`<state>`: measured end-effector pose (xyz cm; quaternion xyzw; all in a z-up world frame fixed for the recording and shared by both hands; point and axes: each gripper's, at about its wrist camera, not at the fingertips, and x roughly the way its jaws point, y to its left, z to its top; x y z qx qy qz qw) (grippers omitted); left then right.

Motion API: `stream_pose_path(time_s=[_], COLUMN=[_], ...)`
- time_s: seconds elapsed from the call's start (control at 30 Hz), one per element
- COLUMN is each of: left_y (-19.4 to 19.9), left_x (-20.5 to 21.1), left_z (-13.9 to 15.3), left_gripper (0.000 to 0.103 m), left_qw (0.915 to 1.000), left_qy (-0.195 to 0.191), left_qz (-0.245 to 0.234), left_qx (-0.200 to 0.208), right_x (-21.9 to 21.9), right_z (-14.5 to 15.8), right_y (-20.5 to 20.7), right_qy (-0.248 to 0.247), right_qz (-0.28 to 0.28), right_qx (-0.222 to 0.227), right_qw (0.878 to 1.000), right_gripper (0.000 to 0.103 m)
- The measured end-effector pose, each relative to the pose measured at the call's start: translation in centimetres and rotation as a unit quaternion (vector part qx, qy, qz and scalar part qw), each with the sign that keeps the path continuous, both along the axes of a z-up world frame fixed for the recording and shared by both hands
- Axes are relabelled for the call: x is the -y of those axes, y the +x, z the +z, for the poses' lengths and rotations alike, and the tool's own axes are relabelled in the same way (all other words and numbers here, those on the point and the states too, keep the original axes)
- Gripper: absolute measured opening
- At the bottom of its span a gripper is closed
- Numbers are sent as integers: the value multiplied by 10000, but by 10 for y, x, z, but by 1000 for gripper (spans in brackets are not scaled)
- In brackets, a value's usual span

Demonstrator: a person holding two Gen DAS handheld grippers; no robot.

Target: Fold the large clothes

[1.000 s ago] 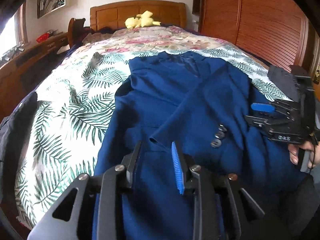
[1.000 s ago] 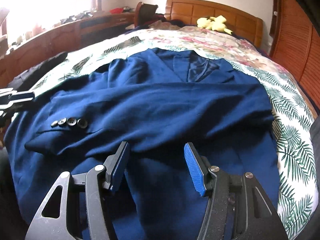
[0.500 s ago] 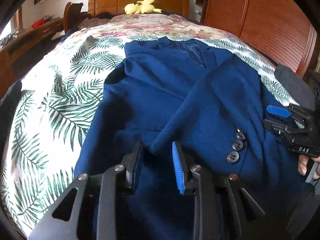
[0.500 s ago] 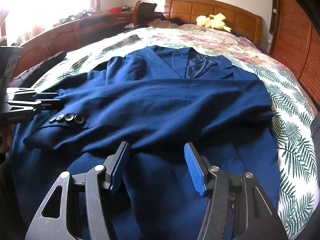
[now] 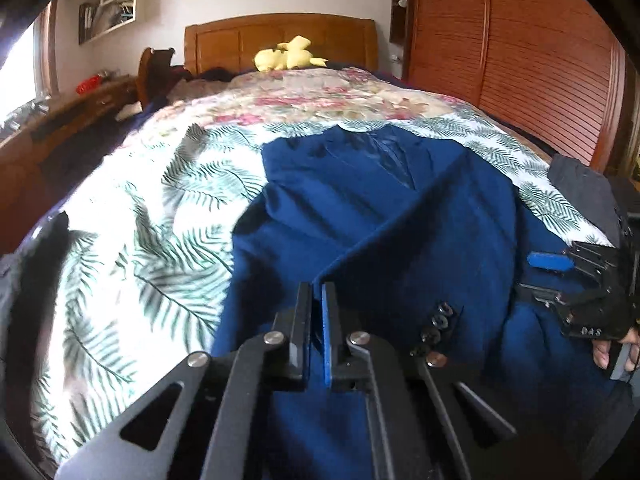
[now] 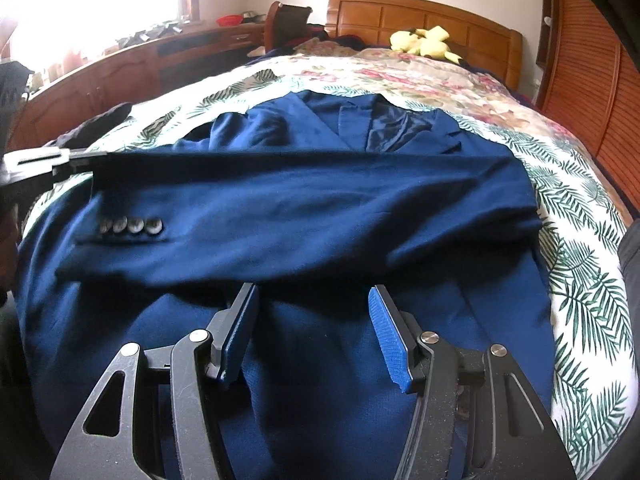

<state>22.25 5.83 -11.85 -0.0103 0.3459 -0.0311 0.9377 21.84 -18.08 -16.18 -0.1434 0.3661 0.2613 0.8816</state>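
A large navy blue suit jacket (image 5: 384, 208) lies face up on the bed, collar toward the headboard; it also shows in the right wrist view (image 6: 304, 200). One sleeve (image 6: 280, 196) is folded across the chest, its cuff buttons (image 6: 130, 226) on the left side. My left gripper (image 5: 317, 300) is shut on the edge of that sleeve's cuff, and holds it lifted. My right gripper (image 6: 312, 320) is open and empty, low over the jacket's lower front; it also shows at the right edge of the left wrist view (image 5: 548, 276).
The bed has a palm-leaf sheet (image 5: 160, 240) and a floral quilt (image 6: 400, 76). A yellow plush toy (image 5: 290, 58) lies by the wooden headboard (image 6: 420, 16). Dark garments lie at the bed's left (image 6: 96, 124) and right (image 5: 580, 188) edges. A wooden wardrobe (image 5: 520, 60) stands on the right.
My left gripper has closed on the sleeve cuff and lifted it, pulling the sleeve taut across the jacket. My right gripper has stayed open in nearly the same place.
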Motion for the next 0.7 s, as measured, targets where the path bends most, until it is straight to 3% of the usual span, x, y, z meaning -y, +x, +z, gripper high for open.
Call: stream_pose_path(time_s=[0.33,0.7], left_y=[-1,-76], left_x=[-13,-42], left_z=[-3,-19], left_gripper=[4,6], left_qw=[9993,9980], left_qy=[-118,-95], left_qz=[27,298], left_qx=[-366,-546], right_x=[-2,-5], right_z=[-1,-7], right_y=[0,2], right_qy=[-36,-126], right_qz=[14,46], right_qx=[6,-65], right_qw=[10000,9999], right_gripper=[58,59])
